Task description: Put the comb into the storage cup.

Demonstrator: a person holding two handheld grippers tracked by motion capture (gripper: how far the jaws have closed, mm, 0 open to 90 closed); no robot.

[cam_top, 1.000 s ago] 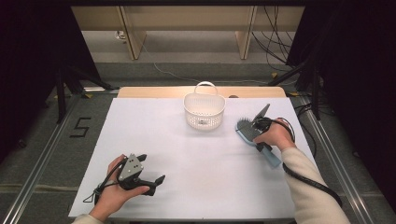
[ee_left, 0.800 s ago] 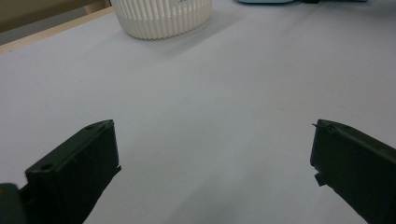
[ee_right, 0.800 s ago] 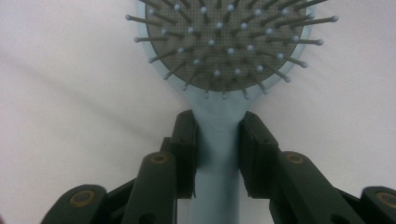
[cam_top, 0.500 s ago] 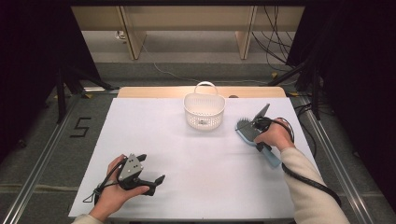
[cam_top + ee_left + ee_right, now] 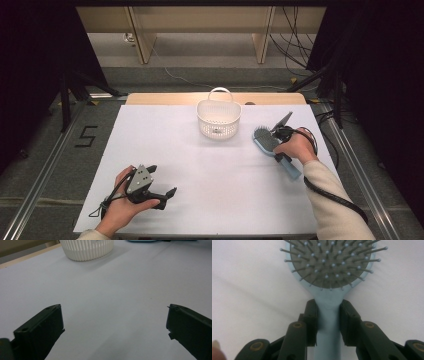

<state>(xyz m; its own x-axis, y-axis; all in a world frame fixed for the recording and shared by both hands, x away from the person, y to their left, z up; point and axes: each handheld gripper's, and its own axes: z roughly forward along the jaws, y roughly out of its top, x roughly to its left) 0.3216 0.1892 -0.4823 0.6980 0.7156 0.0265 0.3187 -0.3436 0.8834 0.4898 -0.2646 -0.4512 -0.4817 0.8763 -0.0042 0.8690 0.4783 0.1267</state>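
Note:
A light blue hairbrush [image 5: 272,145] lies bristles up on the white table, to the right of a white ribbed basket [image 5: 218,120]. My right gripper [image 5: 278,140] is shut on the hairbrush: in the right gripper view its two black pads press both sides of the handle's neck [image 5: 329,315], just below the bristle head [image 5: 332,262]. My left gripper [image 5: 162,187] rests near the table's front left in the person's hand, jaws wide apart and empty [image 5: 112,322]. From it the basket [image 5: 86,250] stands far ahead.
The white table [image 5: 210,180] has bare room between the two hands. A wooden strip [image 5: 170,98] runs along the far edge behind the basket. Cables trail off the right side [image 5: 325,195]. Metal rails flank the table on the floor.

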